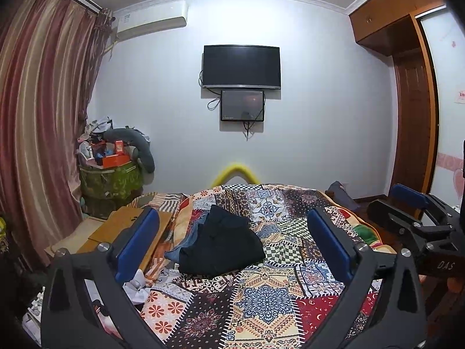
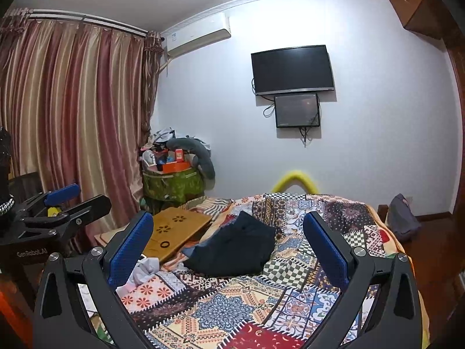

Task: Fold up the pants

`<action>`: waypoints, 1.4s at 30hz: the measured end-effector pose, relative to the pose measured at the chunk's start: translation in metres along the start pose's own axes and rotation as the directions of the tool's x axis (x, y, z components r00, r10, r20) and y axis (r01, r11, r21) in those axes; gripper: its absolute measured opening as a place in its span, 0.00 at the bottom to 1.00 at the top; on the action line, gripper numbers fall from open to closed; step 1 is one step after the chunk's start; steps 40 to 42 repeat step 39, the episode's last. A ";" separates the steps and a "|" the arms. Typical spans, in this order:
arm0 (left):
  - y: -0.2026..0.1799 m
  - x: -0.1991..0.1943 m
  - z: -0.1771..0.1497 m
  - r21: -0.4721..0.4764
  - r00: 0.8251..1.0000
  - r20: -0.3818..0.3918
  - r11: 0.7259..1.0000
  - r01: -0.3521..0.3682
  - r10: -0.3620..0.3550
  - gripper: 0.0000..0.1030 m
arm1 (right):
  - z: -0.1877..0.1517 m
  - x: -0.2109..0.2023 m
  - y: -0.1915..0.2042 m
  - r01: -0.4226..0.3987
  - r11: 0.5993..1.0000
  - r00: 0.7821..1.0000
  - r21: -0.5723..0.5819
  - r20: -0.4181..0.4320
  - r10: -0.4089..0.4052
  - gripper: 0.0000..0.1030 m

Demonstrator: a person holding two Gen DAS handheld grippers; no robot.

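Patchwork bedspread (image 1: pixel 261 296) covers the bed and carries the dark pants (image 1: pixel 222 247), which lie in a loose heap toward its left-centre, over a blue garment (image 1: pixel 189 241). Left gripper (image 1: pixel 232 241) hovers above the near bedspread with its jaws spread wide and empty; the pants sit ahead, between the two blue pads. Right gripper (image 2: pixel 229 244) is likewise released and empty, the pants (image 2: pixel 235 250) ahead of it. A wooden lap tray (image 2: pixel 174 229) lies just left of the heap. Bare bedspread extends to the right of the pants.
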State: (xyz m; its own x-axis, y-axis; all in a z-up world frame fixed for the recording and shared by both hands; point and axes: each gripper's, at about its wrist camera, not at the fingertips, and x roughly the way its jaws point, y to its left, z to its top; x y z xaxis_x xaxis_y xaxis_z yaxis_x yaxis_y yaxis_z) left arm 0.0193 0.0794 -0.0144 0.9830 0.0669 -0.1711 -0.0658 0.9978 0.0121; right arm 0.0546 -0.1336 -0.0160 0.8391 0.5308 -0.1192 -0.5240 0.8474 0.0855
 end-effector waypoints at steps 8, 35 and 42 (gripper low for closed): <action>0.000 0.000 -0.001 -0.002 1.000 -0.006 1.000 0.004 -0.004 1.00 | 0.001 0.000 0.000 0.001 1.000 1.000 0.001 0.000 -0.001 0.99; 0.004 0.000 0.000 -0.018 0.998 -0.027 0.998 0.062 -0.062 1.00 | 0.006 -0.004 0.006 0.011 1.000 1.000 0.006 0.000 -0.011 0.99; 0.006 0.000 0.000 -0.024 0.997 -0.029 0.998 0.064 -0.065 1.00 | 0.006 -0.003 0.008 0.014 1.000 1.000 0.005 -0.002 -0.014 0.99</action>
